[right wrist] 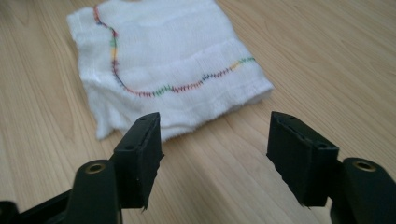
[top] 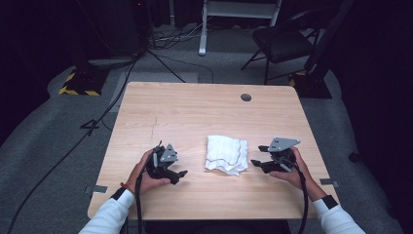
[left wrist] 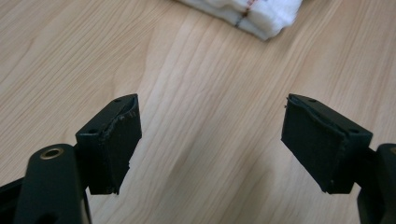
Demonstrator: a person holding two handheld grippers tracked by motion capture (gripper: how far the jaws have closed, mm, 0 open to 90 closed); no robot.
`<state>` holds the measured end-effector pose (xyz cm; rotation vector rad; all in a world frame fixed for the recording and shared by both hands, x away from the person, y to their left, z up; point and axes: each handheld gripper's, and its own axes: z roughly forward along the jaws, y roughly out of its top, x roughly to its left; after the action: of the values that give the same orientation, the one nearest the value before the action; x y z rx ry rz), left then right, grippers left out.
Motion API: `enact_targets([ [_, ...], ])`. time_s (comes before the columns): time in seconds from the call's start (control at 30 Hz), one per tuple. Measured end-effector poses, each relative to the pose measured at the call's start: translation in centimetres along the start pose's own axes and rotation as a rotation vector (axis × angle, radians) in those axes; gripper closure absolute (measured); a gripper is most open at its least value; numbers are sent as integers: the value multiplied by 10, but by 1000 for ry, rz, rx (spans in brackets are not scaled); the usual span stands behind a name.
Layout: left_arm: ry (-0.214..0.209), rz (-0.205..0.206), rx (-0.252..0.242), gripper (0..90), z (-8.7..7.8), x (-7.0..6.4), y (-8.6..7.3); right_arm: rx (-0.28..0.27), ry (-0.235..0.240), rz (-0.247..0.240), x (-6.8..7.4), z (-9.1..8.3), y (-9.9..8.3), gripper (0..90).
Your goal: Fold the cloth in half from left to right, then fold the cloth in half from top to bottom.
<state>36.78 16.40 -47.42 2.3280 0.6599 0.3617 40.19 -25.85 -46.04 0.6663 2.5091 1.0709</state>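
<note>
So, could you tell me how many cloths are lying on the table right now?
1. A folded white cloth lies flat on the table, between the left gripper and the right gripper.

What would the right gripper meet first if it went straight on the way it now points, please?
Most likely the folded white cloth: it lies straight ahead of the open right gripper, with bare table between them.

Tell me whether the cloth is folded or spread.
Folded: the cloth lies as a compact square with stacked layers at its edge, its stitched hem doubling across the top.
</note>
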Motion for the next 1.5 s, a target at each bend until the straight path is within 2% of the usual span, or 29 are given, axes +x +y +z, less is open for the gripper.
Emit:
enact_targets([
  [0.23,80,-12,39,196,-11,8,-19,26,-52,13,-8,-18,-21,286],
  [0.3,101,-19,44,197,-15,10,-25,31,-72,30,-12,-24,-29,274],
  [0.4,111,-40,45,197,-21,12,-31,30,-92,57,-18,-30,-40,264],
  [0.47,128,-42,40,198,-25,13,-35,40,-105,61,-21,-34,-46,255],
  [0.77,152,-64,66,196,-34,19,-52,61,-154,136,-32,-46,-74,249],
  [0.9,170,-98,80,195,-36,24,-60,77,-174,168,-33,-52,-88,244],
  [1.03,156,-130,75,189,-38,29,-70,84,-197,210,-35,-58,-101,237],
  [1.13,147,-151,61,189,-40,31,-76,82,-208,261,-38,-63,-111,223],
  [1.37,113,-212,33,175,-45,33,-89,32,-228,338,-42,-72,-128,206],
  [1.47,100,-242,13,171,-45,35,-93,31,-228,351,-42,-72,-129,200],
  [1.5,102,-241,12,168,-45,35,-93,32,-226,354,-43,-72,-129,196],
])
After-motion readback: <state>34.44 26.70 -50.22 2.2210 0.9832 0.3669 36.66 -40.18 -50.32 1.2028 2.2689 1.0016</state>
